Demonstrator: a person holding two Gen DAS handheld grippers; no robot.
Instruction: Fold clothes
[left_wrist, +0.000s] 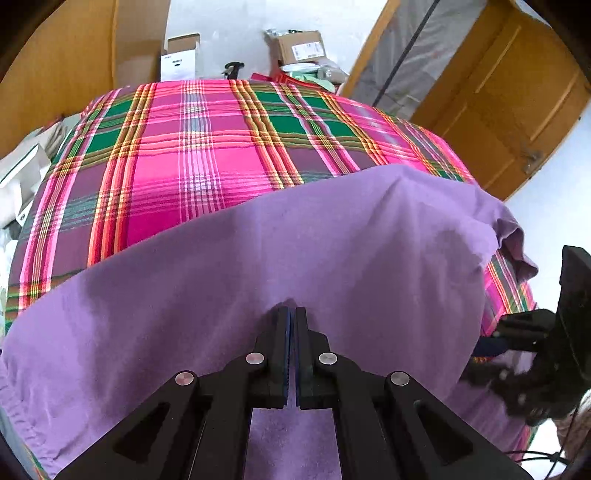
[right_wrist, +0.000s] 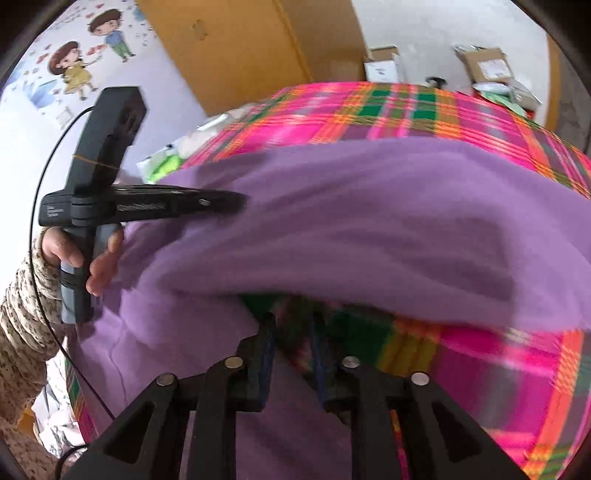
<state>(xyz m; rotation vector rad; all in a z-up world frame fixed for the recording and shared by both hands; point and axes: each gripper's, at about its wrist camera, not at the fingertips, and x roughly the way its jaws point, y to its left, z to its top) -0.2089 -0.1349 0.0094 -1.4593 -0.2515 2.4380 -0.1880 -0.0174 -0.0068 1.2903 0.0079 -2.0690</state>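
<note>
From the left: my left gripper is clamped on the near edge of the soft purple cotton garment, spread left-right over the pink-green plaid cloth. My right gripper stands apart, its 2 jaws empty, beneath the lifted fold.

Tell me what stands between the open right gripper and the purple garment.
Nothing visible does. The right gripper is open just under the lifted fold of the purple garment, with only plaid bedcover beneath. The left gripper is shut on the garment.
</note>
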